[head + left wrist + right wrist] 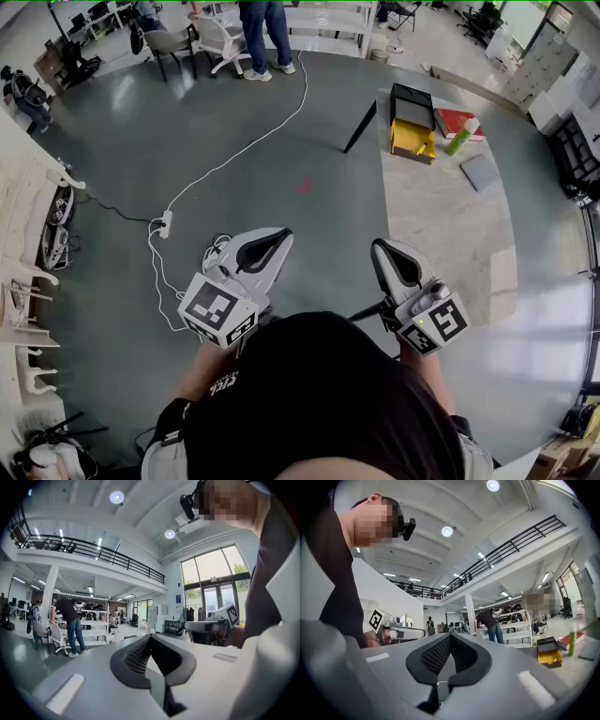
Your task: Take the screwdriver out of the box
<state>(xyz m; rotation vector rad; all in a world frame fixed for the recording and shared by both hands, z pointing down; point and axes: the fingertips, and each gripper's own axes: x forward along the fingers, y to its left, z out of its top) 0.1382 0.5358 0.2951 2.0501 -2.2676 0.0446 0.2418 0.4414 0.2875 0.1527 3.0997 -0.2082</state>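
Left gripper [274, 240] and right gripper [385, 253] both held level, ribbed black fingers [135, 657] clenched on nothing, boxy yellow box [412, 138] well away.

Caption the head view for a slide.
Left tongs and right tongs held shut and empty, short of the table bearing the yellow box.

The box [412, 131] is small, with a yellow body and a black upper part that looks like a lid tipped back. It sits near the far end of the pale bench [441, 225], at about 1 o'clock in the head view. In the right gripper view it shows at 4 o'clock [548, 652]. What it holds cannot be made out.
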